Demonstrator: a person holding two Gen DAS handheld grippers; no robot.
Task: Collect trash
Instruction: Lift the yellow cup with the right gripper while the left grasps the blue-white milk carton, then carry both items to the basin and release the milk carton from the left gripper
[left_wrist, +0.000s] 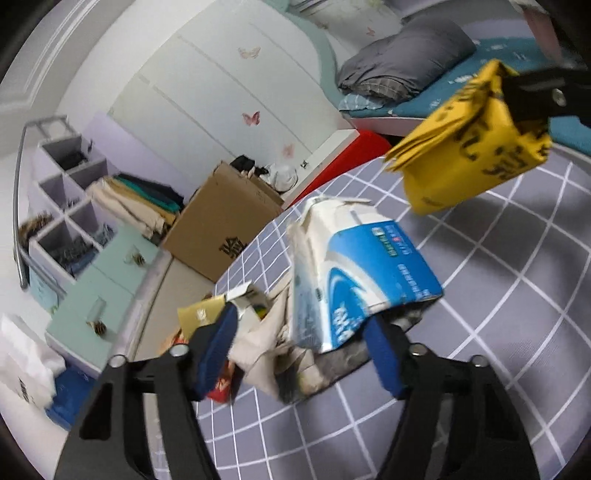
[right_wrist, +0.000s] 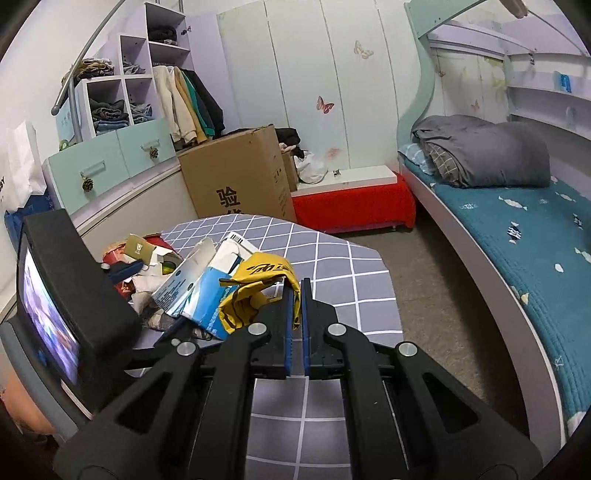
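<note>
While the room is big and messy, the biggest thing to see is the bed (right_wrist: 517, 236) with its blue-green cover and a grey blanket (right_wrist: 484, 151) folded on it. White closet doors (right_wrist: 317, 74) with butterfly stickers stand behind. A brown cardboard box (right_wrist: 240, 173) sits on the floor, next to a red bench (right_wrist: 354, 206).

Closer in is the surface (right_wrist: 332, 258), covered with a grey cloth that has white lines in squares. A pile of trash (left_wrist: 280, 332) lies on it, near the edge by the box. On top of the pile leans a torn blue and white carton (left_wrist: 354, 266). Under it are crumpled papers and a small gold card (left_wrist: 197, 315).

The left tongs (left_wrist: 295, 350) are open, with one blue finger on each side of the carton's bottom end. I cannot tell if the fingers touch it.

The right tongs (right_wrist: 295, 291) are closed tight on a yellow wrapper (right_wrist: 258, 291) with black writing. The wrapper hangs from the tips, up in the air, just beside the carton and above the cloth.
</note>
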